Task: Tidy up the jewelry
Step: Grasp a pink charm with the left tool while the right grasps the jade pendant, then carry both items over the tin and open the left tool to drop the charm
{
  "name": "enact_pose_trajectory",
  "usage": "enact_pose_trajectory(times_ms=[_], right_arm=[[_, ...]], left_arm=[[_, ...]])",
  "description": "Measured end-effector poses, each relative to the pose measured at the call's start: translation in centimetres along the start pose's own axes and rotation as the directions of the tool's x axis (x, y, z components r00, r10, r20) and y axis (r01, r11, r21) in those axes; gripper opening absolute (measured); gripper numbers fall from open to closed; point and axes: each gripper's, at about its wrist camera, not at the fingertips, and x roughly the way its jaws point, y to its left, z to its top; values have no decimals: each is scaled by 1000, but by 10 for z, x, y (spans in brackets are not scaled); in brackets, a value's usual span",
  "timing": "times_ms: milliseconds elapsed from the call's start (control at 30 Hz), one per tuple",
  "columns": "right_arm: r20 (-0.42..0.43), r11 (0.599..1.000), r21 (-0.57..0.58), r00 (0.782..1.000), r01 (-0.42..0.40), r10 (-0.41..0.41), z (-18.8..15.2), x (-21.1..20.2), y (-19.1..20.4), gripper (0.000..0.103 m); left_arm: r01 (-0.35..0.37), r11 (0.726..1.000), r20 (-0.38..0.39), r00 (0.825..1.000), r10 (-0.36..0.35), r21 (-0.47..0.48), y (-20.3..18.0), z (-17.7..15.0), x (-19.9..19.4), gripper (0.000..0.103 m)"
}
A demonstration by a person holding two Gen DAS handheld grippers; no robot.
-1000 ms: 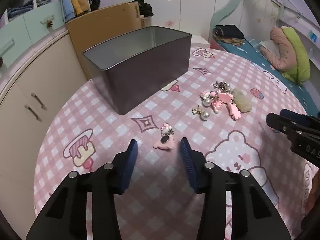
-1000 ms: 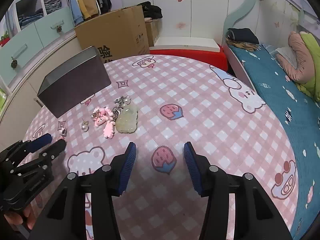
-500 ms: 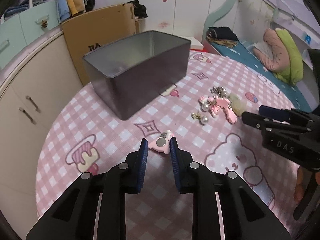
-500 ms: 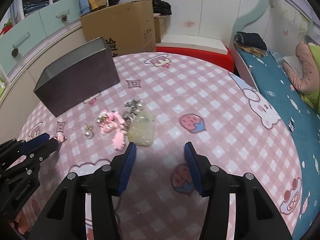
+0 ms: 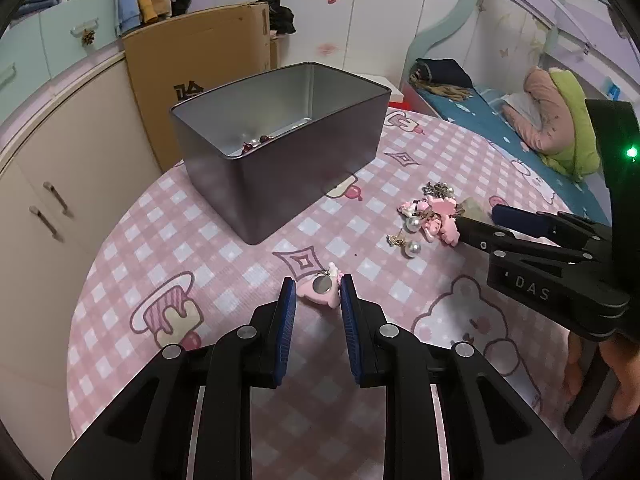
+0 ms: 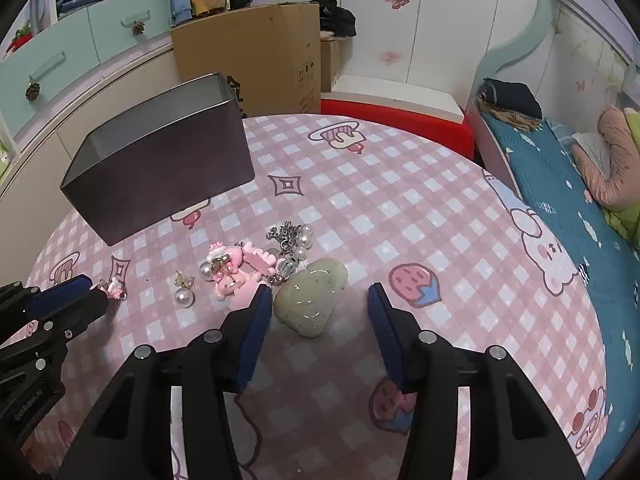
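Note:
My left gripper (image 5: 317,292) is shut on a small pink charm (image 5: 320,290) with a round metal disc, held just above the tablecloth. It also shows in the right wrist view (image 6: 98,294) at the far left. My right gripper (image 6: 316,306) is open, its fingers on either side of a pale green jade piece (image 6: 314,300). A heap of pink charms, pearls and chain (image 6: 248,264) lies just left of the jade. A single pearl earring (image 6: 184,294) lies apart. The grey metal tin (image 5: 280,148) stands open with dark beads (image 5: 256,145) inside.
The round table has a pink checked cloth (image 6: 400,208). A cardboard box (image 6: 256,56) and cupboards stand behind the tin. A bed with a blue cover (image 6: 568,184) lies to the right. My right gripper's body (image 5: 552,264) reaches in from the right in the left wrist view.
My left gripper has closed on the pink charm and lifted it a little. My right gripper has moved forward until its fingers straddle the green jade piece.

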Motion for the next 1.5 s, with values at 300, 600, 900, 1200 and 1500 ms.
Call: enact_pose_trajectory(times_ms=[300,600,900,1200,1500], right_arm=[[3,999,26,1000,-21,21,-8,-8,-11,29],[40,993,77,995,-93,90,-20,-44,-16,29],[117,989,61,985,-137,129,-6,-84,-9,29],[171,987,29,974,-157,150,21,-99,6,29],[212,981,-3,959,-192,188,63,-99,30,29]], left_arm=[[39,999,9,999,-39,-8,0,-1,-10,23],[97,995,60,993,-97,3,-5,4,-40,23],[152,988,141,978,-154,30,-9,22,-78,23],[132,991,247,959,-137,37,9,70,-109,23],[132,991,198,972,-130,2,45,113,-79,23]])
